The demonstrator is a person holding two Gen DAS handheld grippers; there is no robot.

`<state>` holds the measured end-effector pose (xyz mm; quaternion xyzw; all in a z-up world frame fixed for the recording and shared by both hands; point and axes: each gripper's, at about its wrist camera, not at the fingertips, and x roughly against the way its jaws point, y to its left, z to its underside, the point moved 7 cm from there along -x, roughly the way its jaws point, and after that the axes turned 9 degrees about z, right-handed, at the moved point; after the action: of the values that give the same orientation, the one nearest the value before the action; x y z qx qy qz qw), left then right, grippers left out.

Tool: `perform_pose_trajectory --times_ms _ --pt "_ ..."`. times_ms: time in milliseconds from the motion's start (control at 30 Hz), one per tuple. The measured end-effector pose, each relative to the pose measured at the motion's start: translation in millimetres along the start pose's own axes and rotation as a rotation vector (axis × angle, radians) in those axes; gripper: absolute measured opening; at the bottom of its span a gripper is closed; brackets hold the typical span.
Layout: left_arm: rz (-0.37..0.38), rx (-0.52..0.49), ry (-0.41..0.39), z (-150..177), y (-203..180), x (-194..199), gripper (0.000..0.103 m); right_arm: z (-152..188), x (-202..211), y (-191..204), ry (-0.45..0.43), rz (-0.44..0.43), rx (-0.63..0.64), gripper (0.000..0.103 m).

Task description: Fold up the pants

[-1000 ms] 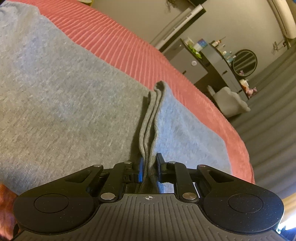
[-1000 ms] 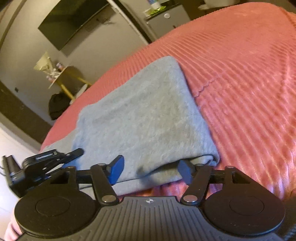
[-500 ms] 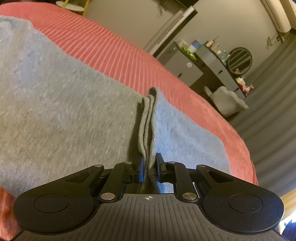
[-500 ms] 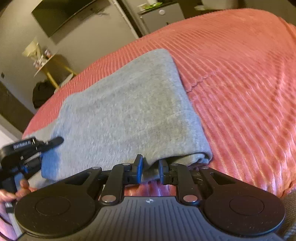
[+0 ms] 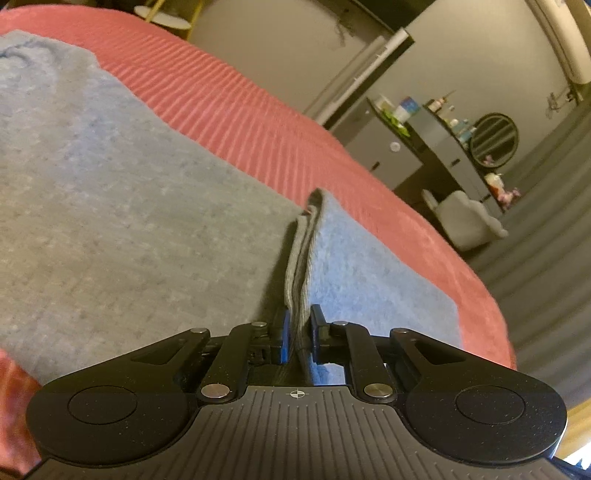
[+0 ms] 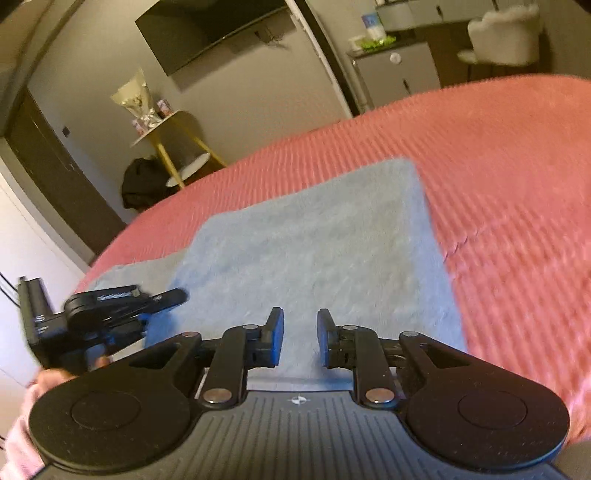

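The grey pants lie folded on the red ribbed bedspread. My left gripper is shut on a ribbed grey edge of the pants that stands up in a ridge between its pads. In the right wrist view the pants run away from my right gripper. Its jaws are opening slightly, a narrow gap apart, and the thick near fold fills that gap, lifted off the bed. The left gripper shows at the left edge of that view, held by a hand.
The bedspread stretches wide to the right of the pants. Beyond the bed stand a yellow-legged side table, a wall television, a grey cabinet, a round mirror and a white chair.
My right gripper went from wide open to closed on the pants' near fold, then rose with it and rolled. The left gripper kept its grip and barely moved.
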<state>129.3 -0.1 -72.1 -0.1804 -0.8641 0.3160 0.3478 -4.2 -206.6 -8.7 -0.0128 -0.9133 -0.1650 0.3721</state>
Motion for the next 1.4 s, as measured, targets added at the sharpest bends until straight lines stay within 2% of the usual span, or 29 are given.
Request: perform_pose_trajectory --times_ms 167,200,267,300,333,367,400,433,500,533,567,700,767,800,833,867,900,933,967,1067,1100,1133,1167,1233,1267,1333,1400 --pt "-0.052 -0.071 -0.03 -0.4 -4.0 5.7 0.009 2.3 -40.9 -20.0 0.042 0.13 0.036 0.022" --pt "-0.066 -0.079 -0.037 -0.4 -3.3 5.8 0.004 6.9 -51.3 -28.6 0.06 0.148 0.019 0.022" --pt "-0.066 -0.062 -0.028 -1.4 1.7 3.0 0.005 15.9 -62.0 -40.1 0.067 0.131 -0.016 0.022" --pt "-0.054 -0.033 -0.018 -1.1 6.1 1.1 0.008 17.2 -65.5 -44.7 0.068 0.12 -0.048 0.023" --pt "-0.043 -0.004 -0.009 -1.3 9.4 -1.9 0.016 14.5 -66.5 -46.5 0.062 0.109 -0.067 0.027" --pt "-0.03 0.019 -0.005 -2.1 12.4 -4.9 0.023 12.5 -67.2 -46.5 0.051 0.091 -0.07 0.035" --pt "-0.023 0.036 -0.008 -3.6 14.4 -8.3 0.025 12.3 -68.1 -45.6 0.048 0.078 -0.07 0.038" --pt "-0.014 0.039 -0.016 -5.8 14.7 -11.2 0.028 12.7 -69.2 -44.1 0.046 0.072 -0.064 0.043" --pt "0.012 0.026 -0.026 -9.8 10.7 -16.4 0.043 15.0 -70.8 -38.9 0.033 0.069 -0.024 0.052" --pt "0.026 0.017 -0.027 -10.9 8.4 -20.2 0.052 15.7 -71.0 -35.4 0.031 0.064 -0.007 0.06" --pt "0.034 0.008 -0.021 -11.3 6.4 -24.8 0.052 16.3 -71.7 -32.0 0.029 0.056 0.011 0.068" --pt "0.079 -0.013 0.058 -12.0 0.6 -51.9 0.052 18.2 -72.3 -19.1 0.019 0.058 0.061 0.078" --pt "0.087 -0.004 0.053 -13.9 2.2 -60.0 0.051 18.5 -73.6 -17.1 0.018 0.053 0.061 0.08" --pt "0.103 0.016 0.042 -15.0 3.7 -62.6 0.048 18.7 -73.7 -17.7 0.016 0.051 0.056 0.08" --pt "0.113 0.033 0.028 -17.0 5.3 -63.7 0.033 18.3 -73.2 -17.7 0.016 0.05 0.053 0.08" --pt "0.128 0.048 0.023 -18.7 6.6 -64.1 0.023 18.3 -73.3 -18.6 0.016 0.048 0.048 0.08" --pt "0.158 0.059 0.007 -19.7 6.8 -61.7 0.022 19.2 -67.6 -19.3 0.015 0.046 0.045 0.08" --pt "0.189 0.047 -0.041 -21.3 2.7 -55.4 0.019 18.9 -67.2 -19.3 0.014 0.046 0.044 0.08" --pt "0.222 0.006 -0.089 -22.9 -5.2 -48.0 0.018 17.1 -67.6 -17.9 0.014 0.047 0.044 0.08" --pt "0.291 -0.206 -0.19 -21.8 -38.6 -23.5 0.018 16.3 -69.1 -18.6 0.012 0.045 0.037 0.08" --pt "0.283 -0.262 -0.205 -19.1 -44.6 -19.7 0.019 16.1 -69.1 -19.3 0.011 0.043 0.031 0.08" --pt "0.235 -0.294 -0.199 -17.0 -44.9 -20.8 0.022 16.2 -69.2 -20.2 0.01 0.041 0.027 0.08" --pt "0.149 -0.294 -0.174 -16.2 -38.8 -26.3 0.028 16.4 -68.7 -20.7 0.01 0.039 0.024 0.08" --pt "-0.05 -0.197 -0.096 -16.1 -7.8 -41.9 0.028 16.8 -69.0 -20.1 0.01 0.038 0.023 0.08" --pt "-0.111 -0.122 -0.066 -16.7 9.2 -46.0 0.04 16.5 -69.4 -20.2 0.01 0.038 0.023 0.08" --pt "-0.036 0.07 -0.089 -22.2 27.1 -37.1 0.04 16.9 -68.6 -19.9 0.009 0.034 0.022 0.081" --pt "-0.051 0.14 -0.147 -29.0 33.8 -18.4 0.05 16.9 -68.0 -21.1 0.01 0.03 0.019 0.081"
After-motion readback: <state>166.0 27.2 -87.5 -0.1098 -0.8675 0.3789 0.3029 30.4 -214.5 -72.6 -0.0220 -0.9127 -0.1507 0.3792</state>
